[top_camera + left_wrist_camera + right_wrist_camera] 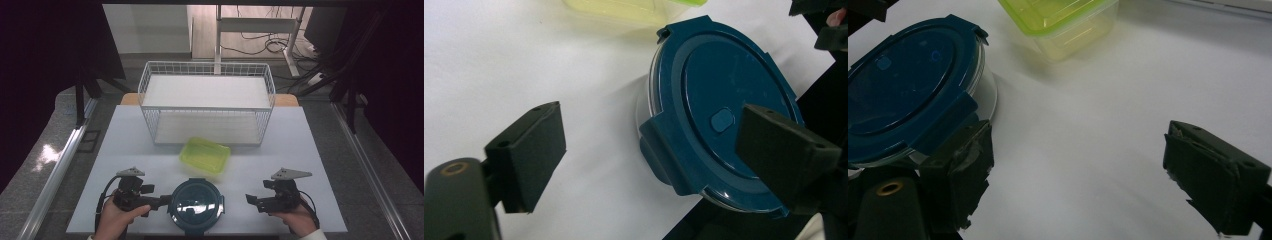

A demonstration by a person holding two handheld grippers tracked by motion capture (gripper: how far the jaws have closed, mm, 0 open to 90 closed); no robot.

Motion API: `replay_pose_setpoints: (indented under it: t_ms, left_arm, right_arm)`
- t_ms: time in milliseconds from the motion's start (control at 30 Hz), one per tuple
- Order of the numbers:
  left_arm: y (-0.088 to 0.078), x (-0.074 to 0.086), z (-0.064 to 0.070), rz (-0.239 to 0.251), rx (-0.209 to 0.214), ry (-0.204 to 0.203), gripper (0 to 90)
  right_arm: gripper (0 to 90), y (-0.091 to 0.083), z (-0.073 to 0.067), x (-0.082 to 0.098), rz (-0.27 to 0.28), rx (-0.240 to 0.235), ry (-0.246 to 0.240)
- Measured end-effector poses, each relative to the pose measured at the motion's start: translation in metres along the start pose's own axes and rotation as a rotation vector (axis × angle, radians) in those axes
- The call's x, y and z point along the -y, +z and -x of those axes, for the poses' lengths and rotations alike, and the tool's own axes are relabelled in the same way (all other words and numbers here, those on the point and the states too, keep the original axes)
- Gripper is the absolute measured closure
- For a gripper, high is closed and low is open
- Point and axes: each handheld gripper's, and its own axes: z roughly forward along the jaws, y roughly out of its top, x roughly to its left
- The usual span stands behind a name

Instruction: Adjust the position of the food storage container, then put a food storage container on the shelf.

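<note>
A round clear container with a dark blue clip-on lid [195,204] stands at the table's front edge, between my two grippers. My left gripper [159,202] sits just left of it and is open. In the left gripper view the left gripper [649,150] has its jaws wide apart: one pad [529,155] hangs over bare table, the other [784,150] in front of the lid [724,80], pressing on nothing. My right gripper [252,202] is open, a short gap right of the container. In the right gripper view the right gripper [1088,175] has one jaw beside the container's wall [908,90].
A yellow-green rectangular tub [205,155] lies just behind the round container. Behind it stands a white wire basket [207,100] with two shelves. The white tabletop [300,150] spreads out to both sides, and a dark drop lies past its front edge.
</note>
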Motion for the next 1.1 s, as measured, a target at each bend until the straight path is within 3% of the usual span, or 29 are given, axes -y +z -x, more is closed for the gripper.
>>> replay_pose_setpoints:
  t_ms: [300, 533, 767, 833, 967, 1100]
  left_arm:
    - [-0.001, 0.000, 0.002, 0.018, 0.037, -0.010, 10.0]
    - [-0.001, 0.001, 0.001, 0.055, 0.051, -0.045, 10.8]
    - [0.007, 0.002, 0.003, 0.023, 0.092, -0.049, 10.1]
    - [0.008, 0.002, 0.003, 0.020, 0.096, -0.059, 9.3]
    - [0.014, 0.004, 0.001, 0.007, 0.144, -0.108, 7.2]
    - [0.019, 0.008, 0.002, -0.009, 0.150, -0.116, 6.9]
  right_arm:
    - [10.1, 0.006, -0.009, -0.003, 0.002, -0.084, 0.091]
    - [10.1, 0.010, -0.017, -0.004, -0.011, -0.106, 0.099]
    - [9.4, 0.017, -0.027, -0.004, -0.022, -0.151, 0.148]
    - [9.1, 0.020, -0.030, -0.004, -0.025, -0.164, 0.165]
    - [8.5, 0.027, -0.035, -0.004, -0.047, -0.186, 0.198]
    - [7.8, 0.035, -0.039, -0.004, -0.069, -0.215, 0.242]
